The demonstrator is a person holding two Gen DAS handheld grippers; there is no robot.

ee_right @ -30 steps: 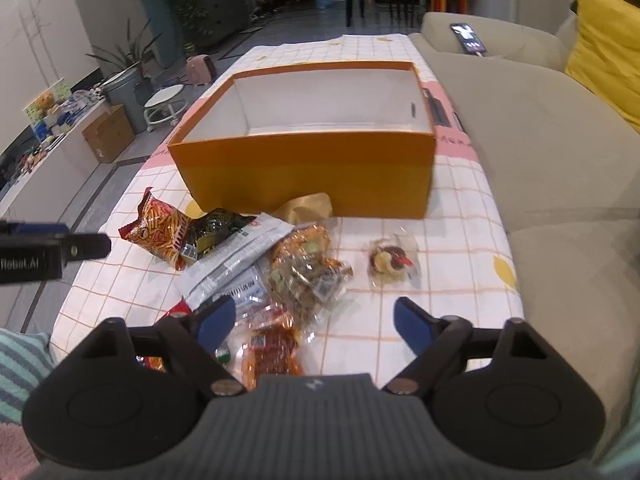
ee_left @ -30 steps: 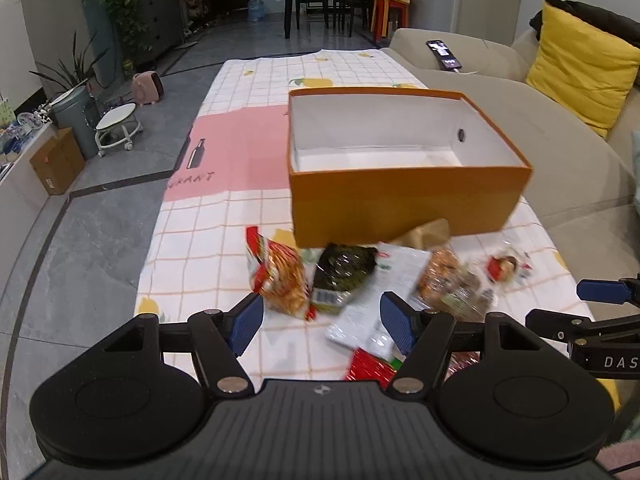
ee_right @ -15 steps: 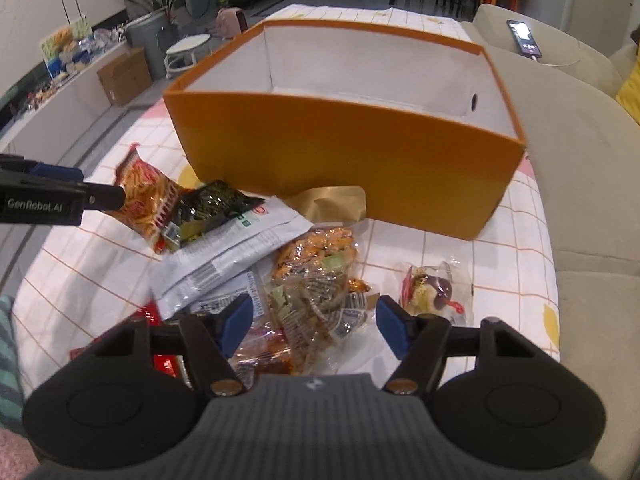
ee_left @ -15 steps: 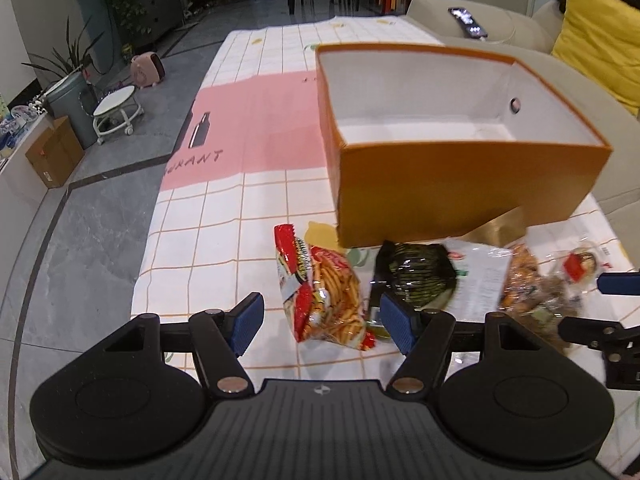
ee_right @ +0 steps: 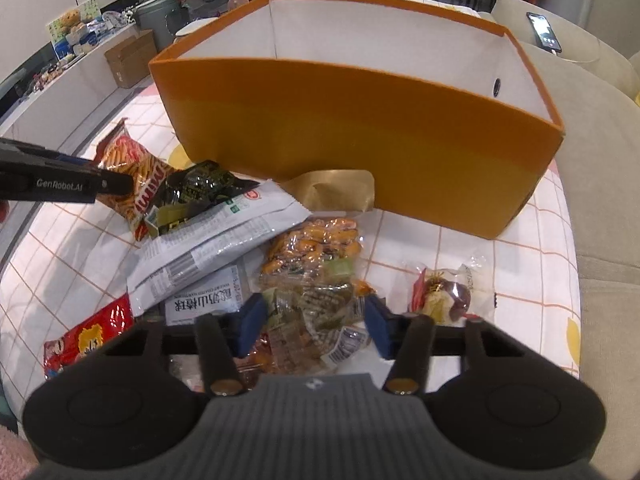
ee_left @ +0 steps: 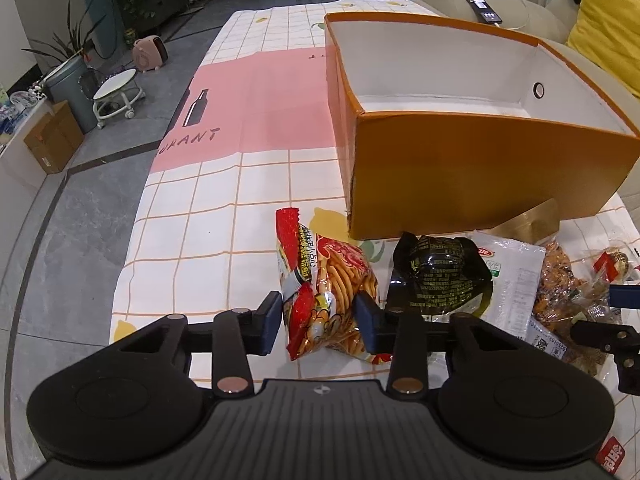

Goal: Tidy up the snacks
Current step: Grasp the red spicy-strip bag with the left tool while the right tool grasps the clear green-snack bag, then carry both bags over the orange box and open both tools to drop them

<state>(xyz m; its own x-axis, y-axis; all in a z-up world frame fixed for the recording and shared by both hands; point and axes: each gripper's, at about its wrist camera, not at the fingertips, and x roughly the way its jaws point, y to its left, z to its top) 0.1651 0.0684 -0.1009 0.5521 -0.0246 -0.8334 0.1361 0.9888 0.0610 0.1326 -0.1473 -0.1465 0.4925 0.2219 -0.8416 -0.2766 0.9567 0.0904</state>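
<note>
An open orange box [ee_left: 472, 176] with a white inside stands on the checked tablecloth; it also shows in the right wrist view [ee_right: 360, 128]. My left gripper [ee_left: 318, 322] is low over a red bag of orange stick snacks [ee_left: 328, 280], its pads on either side of the bag and narrowed onto it. My right gripper [ee_right: 314, 330] is open around a clear bag of orange-brown snacks [ee_right: 312, 276]. A black-green packet [ee_left: 440, 276] and a white pouch [ee_right: 216, 240] lie between the two.
A small clear-wrapped sweet [ee_right: 444, 292], a red packet [ee_right: 88, 340] and a gold pouch [ee_right: 336, 188] lie near the box. A beige sofa [ee_right: 600, 184] with a phone [ee_left: 482, 6] runs along the right. Floor drops off left of the table.
Both grippers have moved forward and down onto the snack pile. The left pads have narrowed around the red stick-snack bag. The right pads now flank the clear bag.
</note>
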